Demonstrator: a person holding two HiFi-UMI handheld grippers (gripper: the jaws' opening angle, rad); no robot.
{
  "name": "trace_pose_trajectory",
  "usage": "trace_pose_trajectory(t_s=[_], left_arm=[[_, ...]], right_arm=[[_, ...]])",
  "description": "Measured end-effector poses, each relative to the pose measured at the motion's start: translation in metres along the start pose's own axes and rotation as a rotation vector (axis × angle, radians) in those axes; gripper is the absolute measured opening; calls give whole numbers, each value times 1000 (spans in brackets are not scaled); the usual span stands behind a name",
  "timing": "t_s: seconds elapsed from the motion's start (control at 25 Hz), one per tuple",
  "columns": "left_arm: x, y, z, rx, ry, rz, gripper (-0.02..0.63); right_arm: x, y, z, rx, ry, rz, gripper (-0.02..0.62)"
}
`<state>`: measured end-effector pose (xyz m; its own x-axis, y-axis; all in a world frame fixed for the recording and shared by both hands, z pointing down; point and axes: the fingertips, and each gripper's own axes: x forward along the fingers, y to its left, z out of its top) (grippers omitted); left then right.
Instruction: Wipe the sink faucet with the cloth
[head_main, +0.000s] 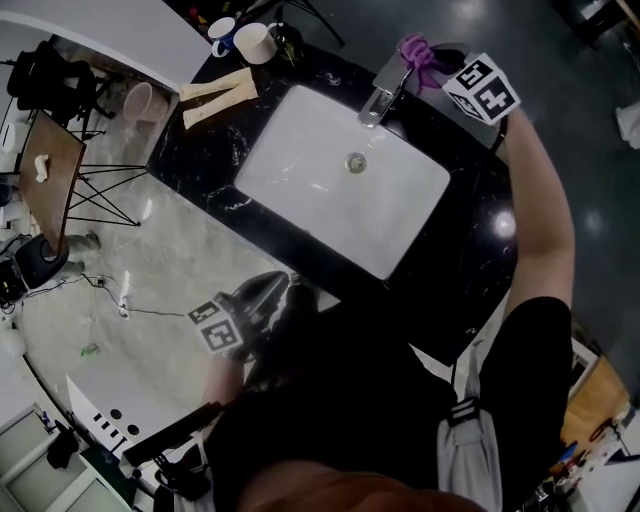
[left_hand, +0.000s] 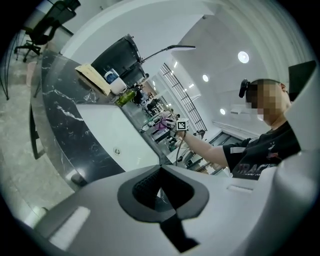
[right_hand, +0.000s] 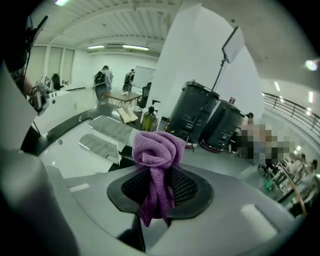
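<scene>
"Starting with the head view: where is the cloth?"

"My right gripper (head_main: 432, 62) has the purple cloth (head_main: 420, 50) pinched. It is bunched up at the rear end of the faucet (head_main: 385, 92), at the back edge of the sink (head_main: 300, 135). Whether cloth and metal touch, I cannot tell."

"And the containers?"

"The sink's white bowl shows its drain (head_main: 355, 161) in the middle. On the black counter (head_main: 470, 230), past the sink's far corner, a white mug (head_main: 255, 42) and a blue-printed mug (head_main: 222, 36) stand side by side. What is in them I cannot make out. My left gripper (head_main: 275, 292) is low by my body, apart from the sink."

"What does the left gripper view give?"

"My jaws are pressed together with nothing between them. Beyond them the sink curves away, with the mugs and a green bottle (left_hand: 127, 96) at its far end. My right arm (left_hand: 202, 146) reaches to the faucet."

"And the right gripper view?"

"My jaws stand partway apart, clamped on the cloth. A rolled knot sits above the pads and a tail hangs down between them. The faucet lies just behind and below the knot. Further off are the green bottle and two tall black bins (right_hand: 192, 112); their insides are hidden from here."
</scene>
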<state>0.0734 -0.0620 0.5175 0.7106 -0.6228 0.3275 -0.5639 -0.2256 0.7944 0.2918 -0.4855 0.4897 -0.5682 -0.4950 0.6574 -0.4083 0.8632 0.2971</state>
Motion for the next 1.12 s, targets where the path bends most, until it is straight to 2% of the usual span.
trace_pose_trajectory(t_s=[0.2,0.44,0.6,0.76,0.88,1.0,1.12], left_arm=[[-3,7,-10,-36,-8,49,1],[-7,14,-25,-82,-12,95,0],[-8,17,-26,-87,-16,95,2],[-9,18,-22,-72,-16,73,2],[-7,17,-15,-48,-12,34,2],[-6,15,-7,-21,-8,-23,2],[-4,12,6,11,13,-100,2]], right_arm=[[33,12,-24,-89,69,71,110],[83,44,-79,-213,253,156,110],[92,46,-89,-195,277,142,110],[76,38,-76,-105,210,84,110],[45,23,-53,30,92,16,110],[2,21,-37,241,-46,-25,110],[-46,43,-23,516,-213,-21,112]])
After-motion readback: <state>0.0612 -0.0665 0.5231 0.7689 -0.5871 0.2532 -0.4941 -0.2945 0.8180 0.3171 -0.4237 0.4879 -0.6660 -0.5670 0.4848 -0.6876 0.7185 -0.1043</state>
